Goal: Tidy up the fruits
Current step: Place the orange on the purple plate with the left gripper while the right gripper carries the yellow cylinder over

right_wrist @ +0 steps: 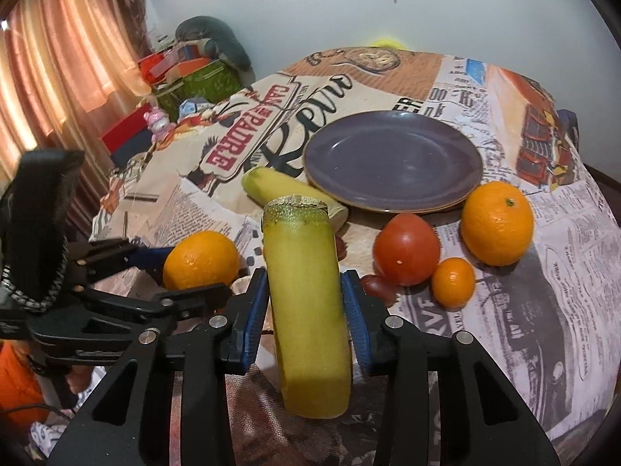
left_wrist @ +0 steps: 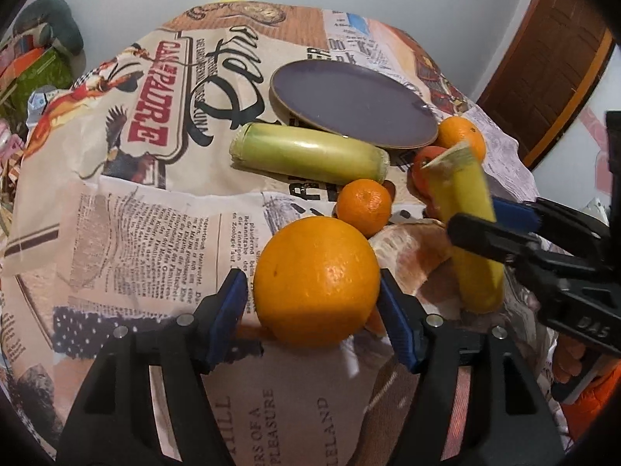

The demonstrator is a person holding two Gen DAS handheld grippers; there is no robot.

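My left gripper (left_wrist: 313,303) is shut on a large orange (left_wrist: 316,281), also seen in the right wrist view (right_wrist: 201,259). My right gripper (right_wrist: 306,306) is shut on a yellow-green cut stalk piece (right_wrist: 306,303), held upright; it also shows in the left wrist view (left_wrist: 467,225). A second green stalk piece (left_wrist: 308,154) lies by the purple plate (left_wrist: 349,103), which holds nothing. A tomato (right_wrist: 406,247), a small mandarin (right_wrist: 453,282) and an orange (right_wrist: 496,222) sit right of my right gripper. Another small mandarin (left_wrist: 364,206) lies beyond the large orange.
The round table wears a newspaper-print cloth (left_wrist: 128,209). Boxes and clutter (right_wrist: 186,73) stand off its far left edge by a curtain (right_wrist: 58,77). Dark grapes (right_wrist: 378,285) lie by the tomato. A peeled citrus piece (left_wrist: 407,248) lies near the left gripper.
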